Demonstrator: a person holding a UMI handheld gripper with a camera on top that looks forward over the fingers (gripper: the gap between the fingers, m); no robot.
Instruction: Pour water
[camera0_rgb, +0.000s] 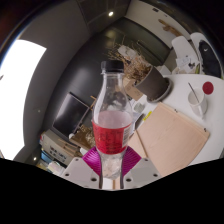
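Fingers (92, 160) clamp upright bottle (113, 118), gripper (112, 165) level.

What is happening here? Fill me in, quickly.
A person's hand-held gripper has a clear plastic bottle clamped between its jaws. The bottle holds red liquid in its lower part, has no cap, and stands about upright, lifted over the table. Just beyond it to the right lie a tan board and a white cup with a red top on the white table. No liquid is leaving the bottle at this moment.
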